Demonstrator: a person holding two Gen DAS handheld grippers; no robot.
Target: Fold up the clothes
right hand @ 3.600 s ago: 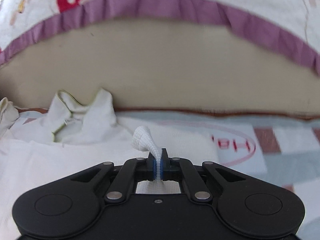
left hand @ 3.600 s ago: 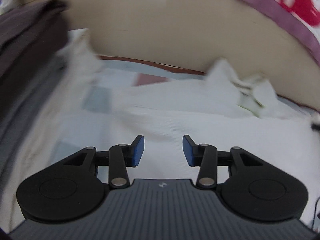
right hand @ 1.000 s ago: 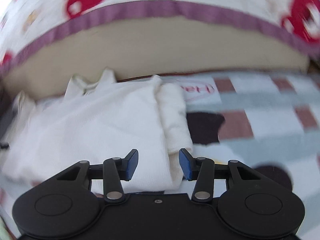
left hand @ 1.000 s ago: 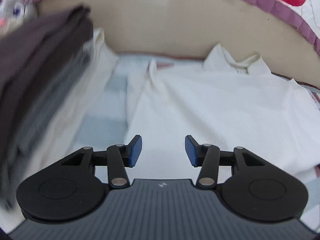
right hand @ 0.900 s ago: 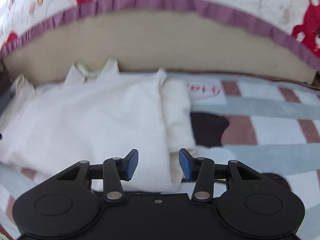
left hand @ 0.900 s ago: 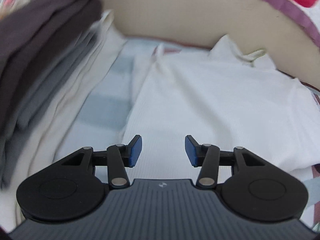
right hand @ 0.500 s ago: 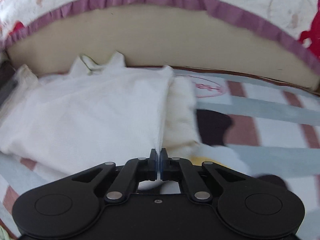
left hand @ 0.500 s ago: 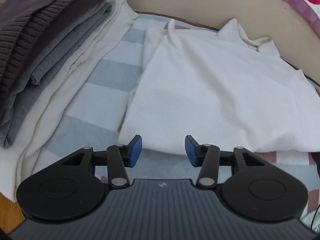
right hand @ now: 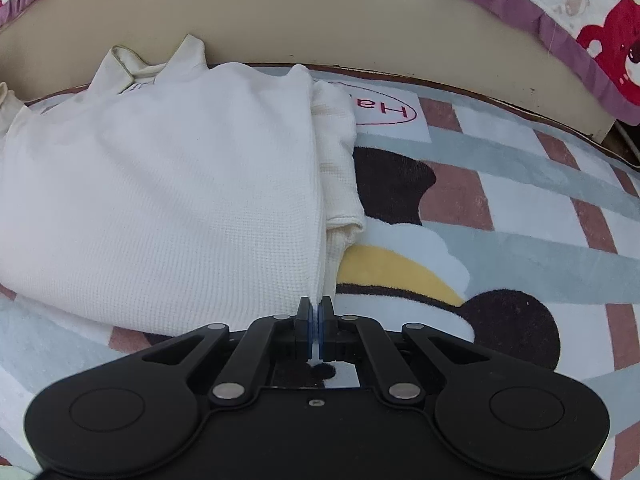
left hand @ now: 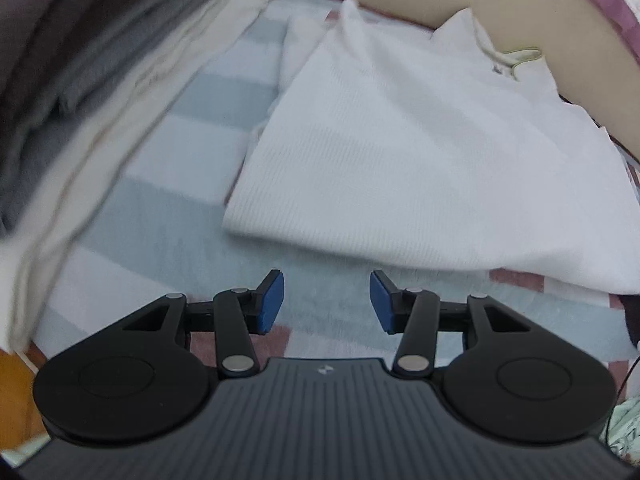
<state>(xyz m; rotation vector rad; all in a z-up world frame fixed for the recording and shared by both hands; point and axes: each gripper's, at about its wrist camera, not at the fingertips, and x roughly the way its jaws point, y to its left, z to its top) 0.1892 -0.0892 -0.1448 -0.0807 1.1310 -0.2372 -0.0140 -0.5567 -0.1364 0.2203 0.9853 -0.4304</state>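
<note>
White shirt [right hand: 168,184] lies on patterned blanket [right hand: 520,216]. Right tongs [right hand: 314,334] pinch its near right hem corner. Left tongs [left hand: 327,302] spread, just short of near left hem; bare blanket beneath. Folded stack [left hand: 72,72] left.

A home bedroom — a cartoon-print checked blanket [right hand: 520,208] for a surface, a bear-patterned quilt with purple trim [right hand: 600,40] behind, folded clothes stacked [left hand: 60,80] at the blanket's left edge.
</note>
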